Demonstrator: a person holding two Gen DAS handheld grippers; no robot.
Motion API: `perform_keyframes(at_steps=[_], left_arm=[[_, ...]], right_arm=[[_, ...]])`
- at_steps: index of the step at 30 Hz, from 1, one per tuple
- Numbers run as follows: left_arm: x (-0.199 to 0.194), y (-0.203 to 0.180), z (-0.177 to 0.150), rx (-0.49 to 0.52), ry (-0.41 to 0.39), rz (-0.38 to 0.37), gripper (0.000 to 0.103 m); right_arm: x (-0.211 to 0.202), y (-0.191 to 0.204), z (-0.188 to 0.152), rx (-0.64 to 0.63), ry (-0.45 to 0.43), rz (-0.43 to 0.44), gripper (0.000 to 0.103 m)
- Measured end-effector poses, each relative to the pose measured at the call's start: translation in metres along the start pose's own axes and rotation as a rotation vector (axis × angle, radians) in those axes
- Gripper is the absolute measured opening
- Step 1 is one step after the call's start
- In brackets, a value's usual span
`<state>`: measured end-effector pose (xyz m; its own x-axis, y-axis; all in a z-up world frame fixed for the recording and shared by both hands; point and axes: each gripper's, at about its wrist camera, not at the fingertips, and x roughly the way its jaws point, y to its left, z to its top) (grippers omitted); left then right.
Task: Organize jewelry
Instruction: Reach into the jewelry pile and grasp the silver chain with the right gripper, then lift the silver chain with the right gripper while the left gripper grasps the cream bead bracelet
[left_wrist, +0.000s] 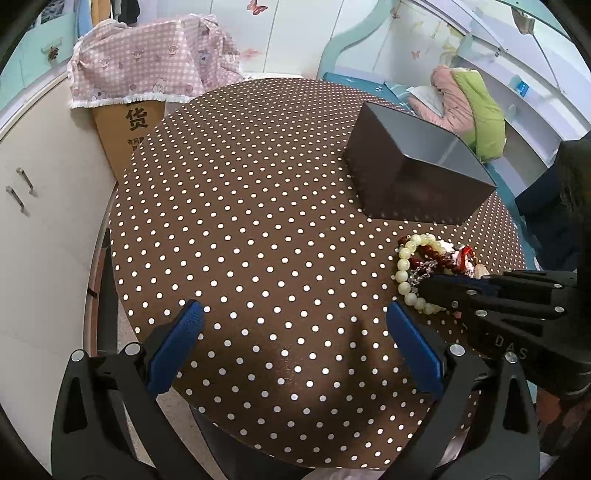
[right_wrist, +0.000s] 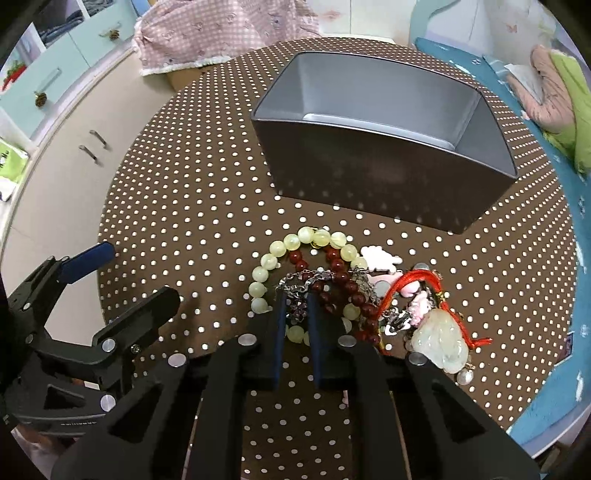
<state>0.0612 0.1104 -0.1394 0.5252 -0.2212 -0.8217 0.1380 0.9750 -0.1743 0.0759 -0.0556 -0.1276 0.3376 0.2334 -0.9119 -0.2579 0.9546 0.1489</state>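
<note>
Right gripper (right_wrist: 296, 306): blue pads nearly closed around a silver chain bracelet (right_wrist: 306, 282) in the jewelry pile.
Left gripper (left_wrist: 295, 332): wide open, holding nothing.
Grey open rectangular box (right_wrist: 369, 173): just beyond the pile on the polka-dot table (right_wrist: 184, 184).

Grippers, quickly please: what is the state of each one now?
Left gripper: open, holding nothing.
Right gripper: nearly closed around the silver chain in the jewelry pile.

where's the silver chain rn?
In the right wrist view the silver chain lies in the jewelry pile at table centre, draped across the red bead bracelet, inside the pale bead bracelet. The right gripper has closed around it.
</note>
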Motion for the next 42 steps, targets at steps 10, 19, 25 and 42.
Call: perform_keyframes(at_steps=[10, 19, 25, 42], left_arm=[[-0.007, -0.011, 0.0, -0.001, -0.018, -0.005, 0.098], [-0.007, -0.03, 0.009, -0.002, -0.022, -0.065, 0.097], [0.013, -0.039, 0.016, -0.02, 0.0, -0.075, 0.063], [0.045, -0.085, 0.024, 0.141, 0.047, 0.089, 0.009]], right_arm=[[-0.039, -0.016, -0.009, -0.007, -0.078, 0.104, 0.003], [-0.096, -0.035, -0.004, 0.038, -0.238, 0.165, 0.003], [-0.122, -0.058, -0.005, 0.073, -0.332, 0.151, 0.003], [-0.112, -0.111, -0.017, 0.174, -0.334, 0.207, 0.003]])
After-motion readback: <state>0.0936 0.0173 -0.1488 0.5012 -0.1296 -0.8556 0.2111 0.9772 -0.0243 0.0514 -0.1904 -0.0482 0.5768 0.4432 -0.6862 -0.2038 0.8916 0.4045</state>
